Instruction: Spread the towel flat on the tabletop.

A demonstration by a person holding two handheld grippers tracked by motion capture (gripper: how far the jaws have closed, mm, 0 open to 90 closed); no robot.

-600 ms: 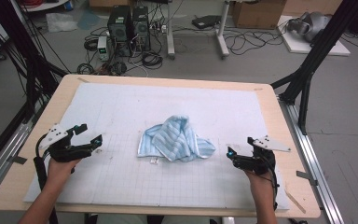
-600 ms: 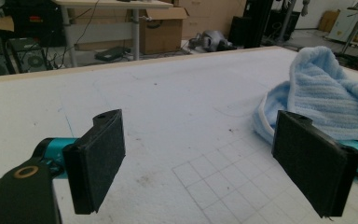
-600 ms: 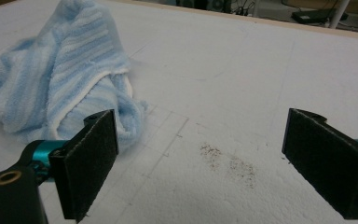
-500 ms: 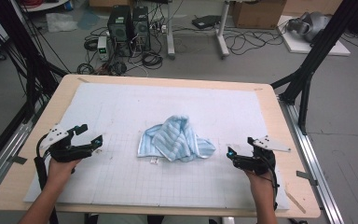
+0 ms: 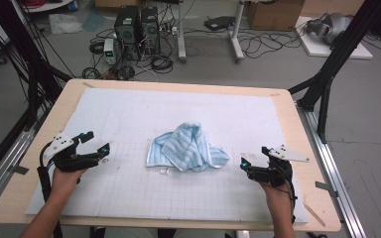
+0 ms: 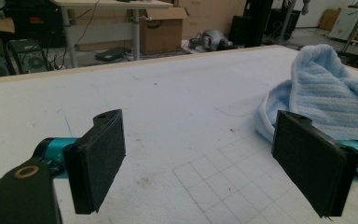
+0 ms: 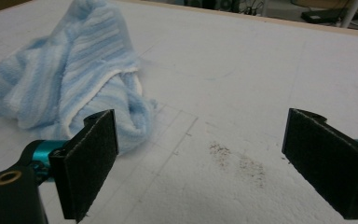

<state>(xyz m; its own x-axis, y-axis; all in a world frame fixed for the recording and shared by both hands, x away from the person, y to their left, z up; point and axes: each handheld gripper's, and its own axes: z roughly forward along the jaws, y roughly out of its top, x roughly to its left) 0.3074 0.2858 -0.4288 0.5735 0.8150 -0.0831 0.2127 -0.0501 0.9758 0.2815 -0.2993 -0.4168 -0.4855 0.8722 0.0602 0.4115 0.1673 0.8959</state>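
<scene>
A crumpled light-blue striped towel lies in a heap near the middle of the white mat. My left gripper rests low over the mat, left of the towel, open and holding nothing. In the left gripper view the wide-apart jaws frame bare mat, with the towel off to the right beyond the right-hand jaw. My right gripper sits right of the towel, also open and holding nothing. The right gripper view has the towel ahead on the left, just past the left-hand jaw.
The mat carries a faint grid on its near half and covers most of a wooden table. Small dark specks mark the mat ahead of the right gripper. Computers, cables and black frame legs stand on the floor beyond the table's far edge.
</scene>
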